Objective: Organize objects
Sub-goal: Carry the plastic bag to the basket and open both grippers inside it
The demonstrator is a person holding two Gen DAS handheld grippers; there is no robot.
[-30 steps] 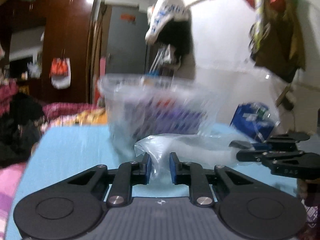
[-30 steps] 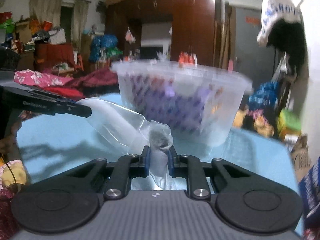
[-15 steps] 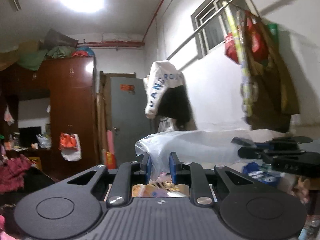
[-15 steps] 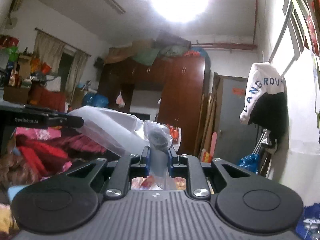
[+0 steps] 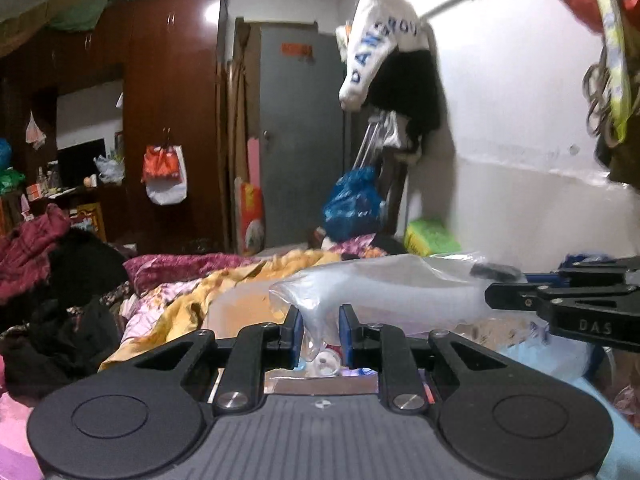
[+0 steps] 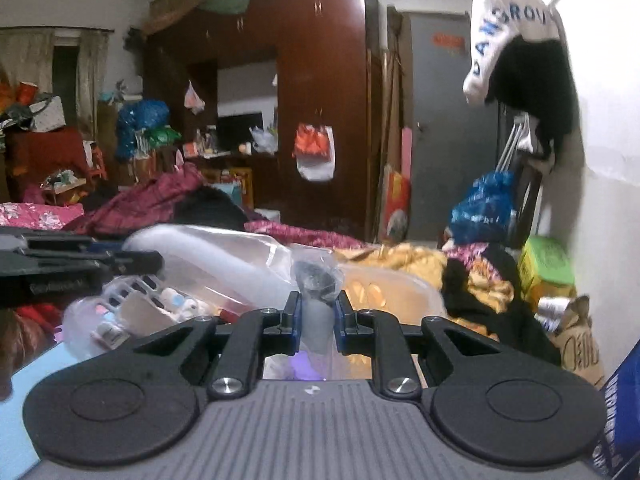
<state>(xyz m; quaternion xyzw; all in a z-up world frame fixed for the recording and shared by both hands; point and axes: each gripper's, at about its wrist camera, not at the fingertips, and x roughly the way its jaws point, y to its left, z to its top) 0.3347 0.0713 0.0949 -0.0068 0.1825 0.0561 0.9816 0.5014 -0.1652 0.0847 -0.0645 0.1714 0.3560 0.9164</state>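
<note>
Two grippers, the left gripper (image 5: 319, 330) and the right gripper (image 6: 317, 316), share one clear plastic bag (image 5: 384, 290). One translucent basket (image 6: 396, 292) and one wardrobe (image 6: 320, 92) show.

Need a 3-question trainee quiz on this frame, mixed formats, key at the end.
1. True or false: both the left hand-held gripper and the right hand-held gripper are shut on the clear plastic bag.
2. Multiple choice: in the right wrist view, what lies just behind the bag? A) a metal pot B) a translucent plastic basket C) a laptop
3. Fill in: the white garment hanging on the wall carries ____ lettering.

Key: 1 true; 2 B; 3 blue.
</note>
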